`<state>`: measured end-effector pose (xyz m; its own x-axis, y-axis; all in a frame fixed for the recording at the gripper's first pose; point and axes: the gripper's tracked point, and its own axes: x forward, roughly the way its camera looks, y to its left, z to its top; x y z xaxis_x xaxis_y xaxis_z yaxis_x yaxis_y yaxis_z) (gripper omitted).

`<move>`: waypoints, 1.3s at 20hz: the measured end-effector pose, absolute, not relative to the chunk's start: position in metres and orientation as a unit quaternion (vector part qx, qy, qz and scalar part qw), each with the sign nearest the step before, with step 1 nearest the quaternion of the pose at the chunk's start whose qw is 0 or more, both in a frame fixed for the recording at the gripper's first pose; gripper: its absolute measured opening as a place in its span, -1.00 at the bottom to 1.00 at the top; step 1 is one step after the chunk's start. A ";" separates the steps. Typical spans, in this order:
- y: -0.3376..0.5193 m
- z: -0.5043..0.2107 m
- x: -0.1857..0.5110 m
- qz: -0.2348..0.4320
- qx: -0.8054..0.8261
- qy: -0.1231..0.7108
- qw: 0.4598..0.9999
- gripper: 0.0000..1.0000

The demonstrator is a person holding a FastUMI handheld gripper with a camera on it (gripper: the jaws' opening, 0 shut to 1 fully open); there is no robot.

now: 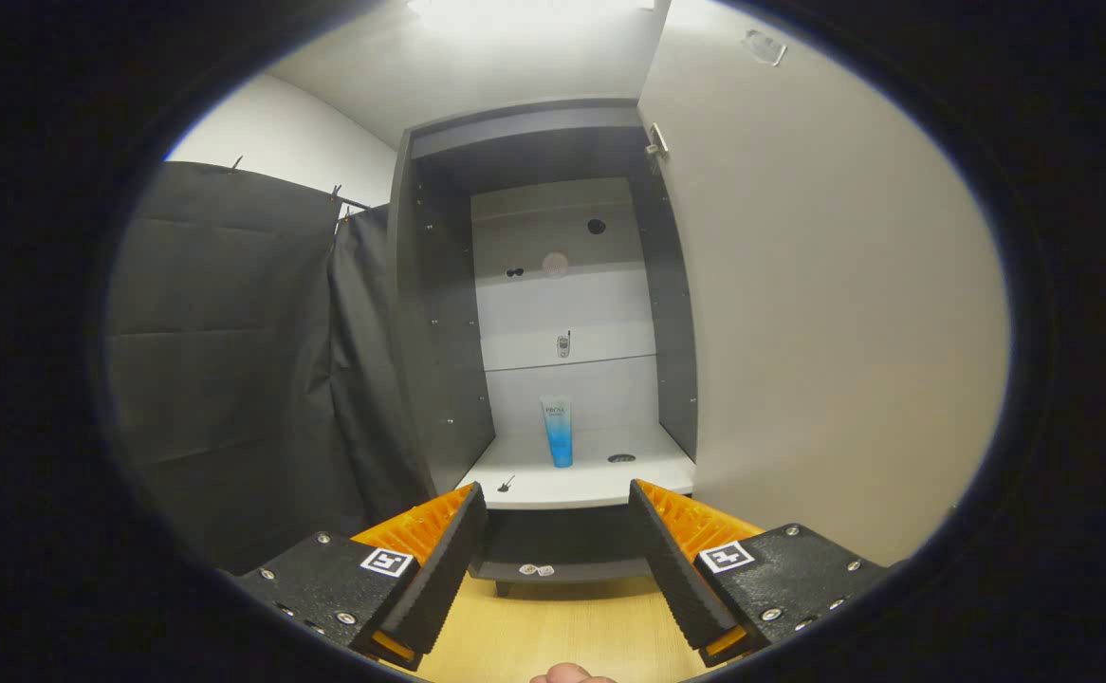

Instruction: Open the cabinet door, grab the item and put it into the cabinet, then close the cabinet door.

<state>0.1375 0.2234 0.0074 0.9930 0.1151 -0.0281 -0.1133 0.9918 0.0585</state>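
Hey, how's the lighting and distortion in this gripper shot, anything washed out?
Gripper view: the ceiling light above the cabinet is blown out; the open door bows from fisheye distortion; the cabinet's top is dim, though the blue tube on its shelf reads sharp; the hand-held gripper is open.

Black cloth (230,360) beside wooden floor (562,631).

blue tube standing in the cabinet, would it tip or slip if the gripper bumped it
Probably tips easily: the blue tube stands upright on its narrow end on the cabinet shelf, tall for its footing. Its smooth, glossy-looking skin may be a little slippery, and the body likely squeezes soft. The gripper is open, short of the shelf.
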 end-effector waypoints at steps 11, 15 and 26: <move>0.187 0.007 -0.005 0.187 0.058 0.060 0.979 0.87; 0.140 0.025 -0.038 0.199 0.048 0.042 0.978 0.87; -0.014 0.033 -0.047 0.092 0.048 0.026 0.994 0.86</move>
<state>-0.0470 -0.0136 0.0330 0.9815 0.1863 -0.0438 -0.1812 0.9783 0.1004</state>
